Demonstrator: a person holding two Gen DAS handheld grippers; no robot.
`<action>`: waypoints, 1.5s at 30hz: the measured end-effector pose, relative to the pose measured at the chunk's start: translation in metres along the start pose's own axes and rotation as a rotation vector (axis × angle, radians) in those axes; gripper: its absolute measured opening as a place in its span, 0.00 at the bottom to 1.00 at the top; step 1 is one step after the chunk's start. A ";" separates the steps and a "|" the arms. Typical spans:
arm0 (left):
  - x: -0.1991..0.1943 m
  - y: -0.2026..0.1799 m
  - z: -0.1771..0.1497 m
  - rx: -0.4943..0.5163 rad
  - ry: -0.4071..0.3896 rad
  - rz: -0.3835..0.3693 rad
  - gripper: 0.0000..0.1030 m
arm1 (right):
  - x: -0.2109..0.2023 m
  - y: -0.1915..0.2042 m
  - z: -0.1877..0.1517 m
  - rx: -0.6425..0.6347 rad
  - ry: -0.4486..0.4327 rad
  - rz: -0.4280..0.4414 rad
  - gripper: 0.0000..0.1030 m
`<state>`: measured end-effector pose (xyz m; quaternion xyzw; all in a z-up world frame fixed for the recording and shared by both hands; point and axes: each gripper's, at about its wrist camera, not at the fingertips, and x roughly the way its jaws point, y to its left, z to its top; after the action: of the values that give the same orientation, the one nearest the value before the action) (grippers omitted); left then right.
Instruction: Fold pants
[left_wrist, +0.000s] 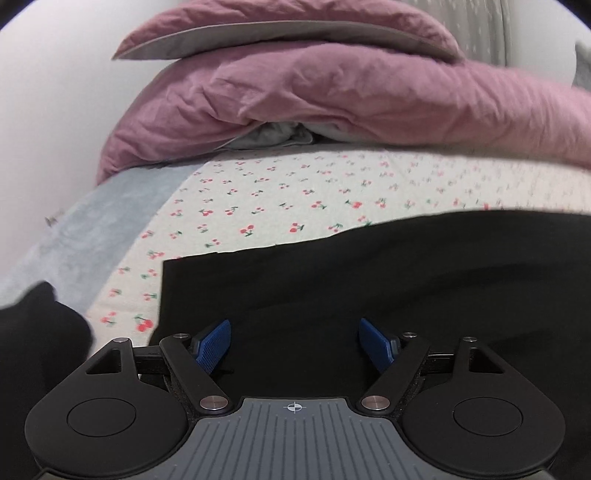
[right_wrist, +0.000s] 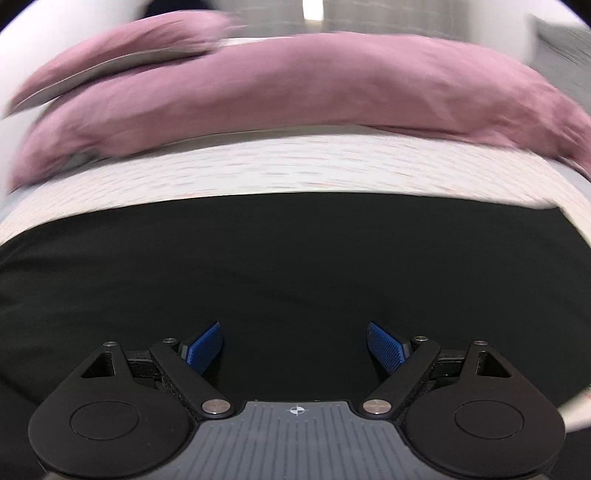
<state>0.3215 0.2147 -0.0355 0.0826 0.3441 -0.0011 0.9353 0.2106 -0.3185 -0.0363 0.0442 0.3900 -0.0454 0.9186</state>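
Black pants (left_wrist: 369, 288) lie flat on the bed, directly beneath and ahead of both grippers. Left gripper (left_wrist: 295, 341) and right gripper (right_wrist: 294, 345) are released, jaws spread, holding nothing. Beyond the pants' far edge lies bare cherry-print sheet (left_wrist: 295, 192), then a pink duvet (left_wrist: 332, 99).

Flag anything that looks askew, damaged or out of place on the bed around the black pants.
Nothing looks damaged or spilled. The black pants lie flat on the cherry-print sheet. One oddity: a separate dark fabric piece sits apart at the left edge. Both the left gripper and right gripper are open above the pants.
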 end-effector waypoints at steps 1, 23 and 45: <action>-0.004 -0.004 0.001 0.018 0.008 0.016 0.77 | -0.004 -0.007 0.000 0.013 0.014 -0.033 0.83; 0.003 -0.049 0.044 0.158 0.006 -0.087 0.88 | -0.011 0.101 0.045 -0.232 0.062 0.137 0.90; 0.078 -0.066 0.073 0.240 0.025 -0.314 0.25 | 0.051 0.145 0.078 -0.259 0.130 0.135 0.90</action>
<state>0.4237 0.1428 -0.0411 0.1386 0.3616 -0.1871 0.9028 0.3184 -0.1865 -0.0125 -0.0454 0.4475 0.0702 0.8904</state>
